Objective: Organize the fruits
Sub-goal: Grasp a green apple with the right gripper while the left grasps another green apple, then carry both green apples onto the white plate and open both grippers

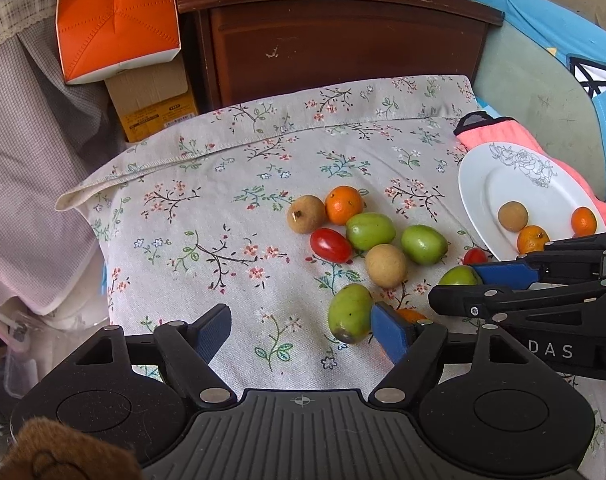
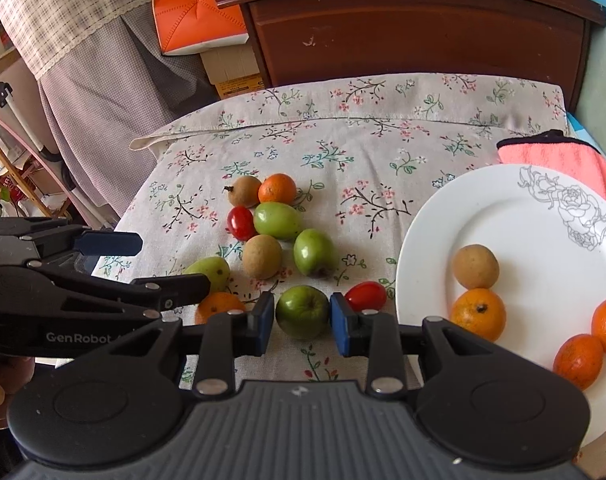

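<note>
Loose fruit lies on the floral cloth point(image 1: 231, 200): green jujubes point(image 1: 370, 231), brown longans point(image 1: 385, 265), a small orange point(image 1: 343, 205) and cherry tomatoes point(image 1: 330, 245). A white plate point(image 2: 503, 220) at the right holds a longan point(image 2: 475, 266) and three small oranges point(image 2: 478, 313). My right gripper point(image 2: 302, 322) has a green jujube point(image 2: 302, 312) between its pads, touching or nearly touching both; it rests on the cloth. My left gripper point(image 1: 301, 330) is open and empty, with a green jujube point(image 1: 350, 313) just beside its right pad and an orange point(image 1: 411, 315) behind it.
A dark wooden cabinet point(image 1: 343, 40) stands behind the cloth. An orange box point(image 1: 115, 20) on cardboard boxes sits at the back left. A pink towel point(image 2: 559, 164) lies under the plate's far edge. Checked curtains point(image 2: 83, 40) hang at the left.
</note>
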Demonstrator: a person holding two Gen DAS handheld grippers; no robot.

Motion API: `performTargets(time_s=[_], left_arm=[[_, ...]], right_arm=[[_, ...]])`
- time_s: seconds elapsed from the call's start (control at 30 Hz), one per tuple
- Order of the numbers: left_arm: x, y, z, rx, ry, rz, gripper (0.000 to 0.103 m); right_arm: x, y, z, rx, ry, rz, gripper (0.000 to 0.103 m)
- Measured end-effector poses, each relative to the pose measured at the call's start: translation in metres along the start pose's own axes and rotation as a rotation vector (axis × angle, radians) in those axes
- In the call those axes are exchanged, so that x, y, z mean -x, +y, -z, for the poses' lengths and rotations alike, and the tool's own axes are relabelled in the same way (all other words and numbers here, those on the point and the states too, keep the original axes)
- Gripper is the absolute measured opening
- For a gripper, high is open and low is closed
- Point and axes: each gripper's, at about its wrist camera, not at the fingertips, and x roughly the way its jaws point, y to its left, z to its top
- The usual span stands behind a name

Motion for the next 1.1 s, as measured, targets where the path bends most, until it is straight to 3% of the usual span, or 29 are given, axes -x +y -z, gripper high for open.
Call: performTargets(time_s=[0.3, 0.57, 0.7, 0.8, 0.9, 1.03, 1.1], left_arm=[[0.0, -0.002, 0.001, -0.028, -0.009, 0.039, 0.066], [-0.004, -0.012, 0.001, -0.042, -0.023, 0.05, 0.06], [-0.015, -0.018, 0.005, -0.061, 0.027, 0.069, 0.045], [-0.013, -0.024, 0.006, -0.093, 0.012, 0.064, 0.039], [-0.014, -0.021, 0.006, -0.071, 0.011, 0.068, 0.037], [-0.013, -0.019, 0.005, -0.064, 0.005, 0.068, 0.024], [-0.013, -0.018, 0.004, -0.047, 0.005, 0.077, 0.024]], right_arm=[[0.0, 0.002, 0.001, 0.006, 0.017, -0.009, 0.029], [0.019, -0.004, -0.007, -0.038, -0.041, -0.023, 0.029], [0.021, -0.005, -0.008, -0.054, -0.043, -0.023, 0.029], [0.023, -0.006, -0.008, -0.058, -0.049, -0.022, 0.029], [0.025, -0.007, -0.008, -0.063, -0.054, -0.025, 0.029], [0.026, -0.007, -0.008, -0.061, -0.053, -0.027, 0.029], [0.026, -0.007, -0.008, -0.062, -0.054, -0.025, 0.029]])
